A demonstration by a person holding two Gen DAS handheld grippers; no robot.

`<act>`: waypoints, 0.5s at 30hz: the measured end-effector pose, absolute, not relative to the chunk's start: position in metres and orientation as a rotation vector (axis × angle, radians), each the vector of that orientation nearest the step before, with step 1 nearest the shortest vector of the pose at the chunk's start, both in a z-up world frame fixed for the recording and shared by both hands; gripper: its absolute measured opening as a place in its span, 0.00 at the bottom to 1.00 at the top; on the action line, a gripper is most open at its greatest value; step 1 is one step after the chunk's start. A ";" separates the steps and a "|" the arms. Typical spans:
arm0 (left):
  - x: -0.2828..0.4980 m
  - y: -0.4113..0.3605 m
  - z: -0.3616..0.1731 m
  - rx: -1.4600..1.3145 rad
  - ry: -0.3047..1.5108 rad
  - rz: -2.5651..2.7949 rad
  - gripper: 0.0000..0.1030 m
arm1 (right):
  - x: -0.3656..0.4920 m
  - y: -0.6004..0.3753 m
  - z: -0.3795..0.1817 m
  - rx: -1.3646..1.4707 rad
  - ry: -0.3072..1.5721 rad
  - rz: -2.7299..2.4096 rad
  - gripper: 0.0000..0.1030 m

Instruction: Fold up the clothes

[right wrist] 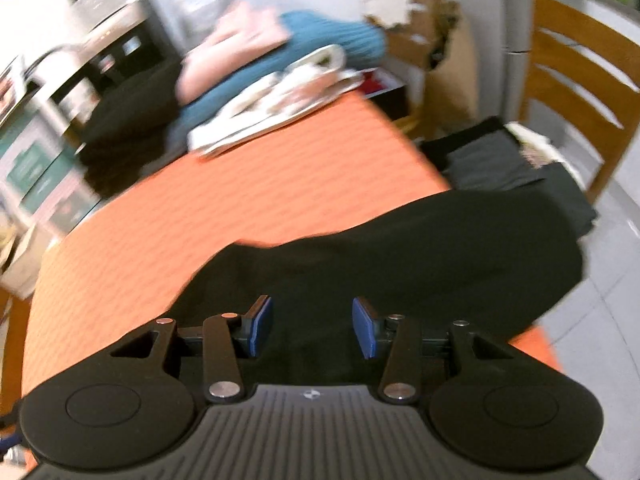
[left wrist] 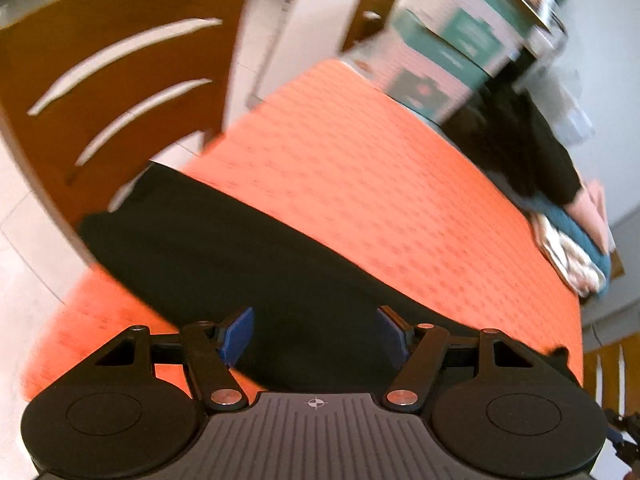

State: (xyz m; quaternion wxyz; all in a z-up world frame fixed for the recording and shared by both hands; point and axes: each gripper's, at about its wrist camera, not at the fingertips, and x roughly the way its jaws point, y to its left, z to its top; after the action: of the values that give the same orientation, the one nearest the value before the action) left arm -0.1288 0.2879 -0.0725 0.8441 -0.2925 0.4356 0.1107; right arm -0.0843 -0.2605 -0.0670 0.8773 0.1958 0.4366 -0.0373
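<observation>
The black garment (left wrist: 256, 264) lies folded across the orange tablecloth (left wrist: 360, 168), folded clothes (right wrist: 280, 92) stacked at twelve o'clock. The left gripper (left wrist: 316, 334) and right gripper (right wrist: 312, 330) hover with jaws apart, empty. More folds probably remain.

An orange patterned cloth (left wrist: 360, 184) covers the worktop. A wooden slat-backed chair (left wrist: 112, 80) stands at the upper left of the left wrist view, and another chair (right wrist: 580, 76) at the upper right of the right wrist view. The walls (left wrist: 304, 12) are white and the floor (right wrist: 600, 320) pale tile. Stacked green and white boxes (left wrist: 452, 52) sit at the worktop's far edge, blurred.
</observation>
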 end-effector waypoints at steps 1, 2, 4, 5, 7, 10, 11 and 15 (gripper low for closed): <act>-0.130 0.297 -0.075 -0.612 0.927 0.230 0.68 | -0.082 -0.246 -0.067 0.403 0.921 -0.059 0.48; -0.132 0.307 -0.078 -0.601 0.937 0.224 0.67 | -0.080 -0.231 -0.066 0.397 0.932 -0.040 0.48; -0.134 0.324 -0.081 -0.589 0.942 0.209 0.67 | -0.080 -0.203 -0.063 0.399 0.940 -0.013 0.48; -0.135 0.332 -0.082 -0.590 0.938 0.200 0.67 | -0.080 -0.189 -0.062 0.401 0.945 0.005 0.48; -0.136 0.348 -0.085 -0.590 0.933 0.181 0.67 | -0.080 -0.163 -0.060 0.393 0.956 0.042 0.48; -0.137 0.369 -0.090 -0.568 0.941 0.164 0.67 | -0.081 -0.123 -0.057 0.366 0.971 0.092 0.48; -0.137 0.376 -0.092 -0.559 0.943 0.161 0.67 | -0.082 -0.110 -0.056 0.356 0.976 0.108 0.48; -0.136 0.403 -0.102 -0.552 0.961 0.166 0.66 | -0.085 -0.068 -0.055 0.320 0.986 0.165 0.48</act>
State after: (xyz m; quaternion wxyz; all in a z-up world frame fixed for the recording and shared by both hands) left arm -0.1360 0.4031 -0.1022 0.8471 -0.2617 0.4558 0.0787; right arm -0.0846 -0.0679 -0.0549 0.8654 0.1528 0.4706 0.0789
